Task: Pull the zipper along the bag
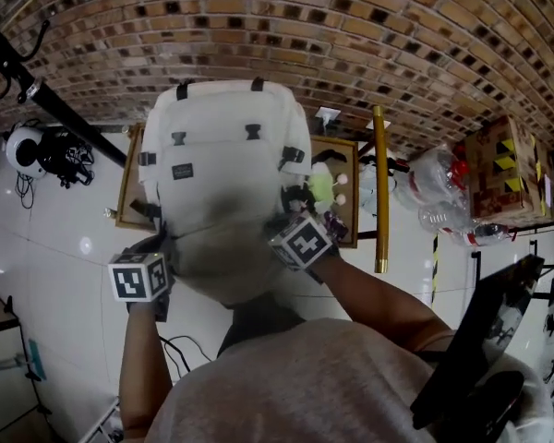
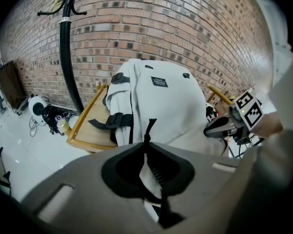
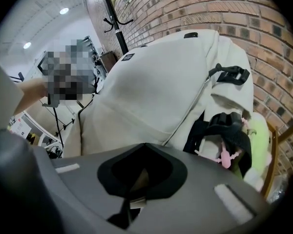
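A white backpack (image 1: 223, 169) lies on a low wooden table (image 1: 127, 197) against the brick wall. My left gripper (image 1: 164, 245) is at the bag's near left corner. In the left gripper view it (image 2: 147, 143) is shut on the black zipper pull cord (image 2: 148, 128), with white fabric and zipper teeth showing behind its tips. My right gripper (image 1: 279, 221) is at the bag's near right side. In the right gripper view its jaws (image 3: 142, 146) are closed with a bit of pale bag fabric (image 3: 151, 91) pinched between them. The zipper track itself is mostly hidden.
A black coat-stand pole (image 1: 55, 104) leans at the left, with a white helmet (image 1: 23, 148) on the floor. A green and pink toy (image 1: 321, 187) lies by the bag's black straps. A yellow post (image 1: 379, 192), plastic bags (image 1: 439, 192) and a box (image 1: 503, 169) stand right.
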A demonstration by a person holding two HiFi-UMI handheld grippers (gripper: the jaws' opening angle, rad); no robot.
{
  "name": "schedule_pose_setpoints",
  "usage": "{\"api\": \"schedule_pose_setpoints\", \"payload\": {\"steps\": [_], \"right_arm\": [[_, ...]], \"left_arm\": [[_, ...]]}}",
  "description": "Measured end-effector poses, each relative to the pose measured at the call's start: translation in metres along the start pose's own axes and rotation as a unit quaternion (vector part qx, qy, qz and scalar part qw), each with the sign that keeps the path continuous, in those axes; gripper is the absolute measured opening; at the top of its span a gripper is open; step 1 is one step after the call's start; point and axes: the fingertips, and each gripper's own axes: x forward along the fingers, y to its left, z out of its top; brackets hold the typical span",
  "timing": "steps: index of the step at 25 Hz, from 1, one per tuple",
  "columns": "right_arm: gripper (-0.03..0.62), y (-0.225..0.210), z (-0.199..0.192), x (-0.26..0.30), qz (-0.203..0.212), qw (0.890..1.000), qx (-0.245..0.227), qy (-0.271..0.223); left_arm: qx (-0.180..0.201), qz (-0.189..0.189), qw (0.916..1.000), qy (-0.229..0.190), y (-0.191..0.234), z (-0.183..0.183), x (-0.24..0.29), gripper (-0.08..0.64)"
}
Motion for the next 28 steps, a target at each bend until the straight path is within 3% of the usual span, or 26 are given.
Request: {"api": "schedule_pose_setpoints", "payload": {"steps": [5,9,11,12,13,17,20,23,26,28], "right_arm": [[-0.002,0.001,-0.011,-0.004,0.012,1.000,0.005,0.015],[-0.002,0.000,-0.014,-0.010,0.015,1.000,-0.004,0.014],[0.000,-0.002,-0.013,-0.014,0.013,1.000,-0.007,0.010],[0.025,-0.006,-0.013,-0.018,0.007,1.000,-0.008,0.008],[0.095,-0.011,-0.013,-0.023,-0.001,1.000,-0.007,0.006],[0.070,-0.005,0.001,-0.057,-0.001,0.999,0.001,-0.034],[0.022,0.010,0.009,-0.092,0.016,0.995,-0.009,-0.094],[0.002,0.042,0.011,-0.136,0.076,0.983,0.001,-0.168],[0.002,0.073,-0.001,-0.171,0.114,0.975,-0.005,-0.190],[0.002,0.093,-0.010,-0.186,0.130,0.972,-0.015,-0.193]], "left_arm": [[0.004,-0.001,1.0000,0.006,-0.014,-0.004,0.004,0.031],[0.010,-0.001,0.9999,0.006,-0.019,-0.004,0.000,0.157],[0.008,0.005,0.9999,-0.007,-0.019,0.001,-0.006,0.167],[0.005,0.007,0.9998,-0.015,-0.020,0.004,-0.010,0.170],[0.004,0.009,0.9997,-0.023,-0.021,0.007,-0.014,0.172],[0.002,0.018,0.9977,-0.065,-0.032,0.021,-0.038,0.172],[0.002,-0.025,0.9936,-0.110,-0.074,0.022,-0.067,0.165],[0.025,-0.083,0.9856,-0.145,-0.133,0.005,-0.101,0.083],[0.033,-0.108,0.9800,-0.164,-0.172,-0.017,-0.127,0.000],[0.027,-0.126,0.9776,-0.166,-0.188,-0.029,-0.138,0.000]]}}
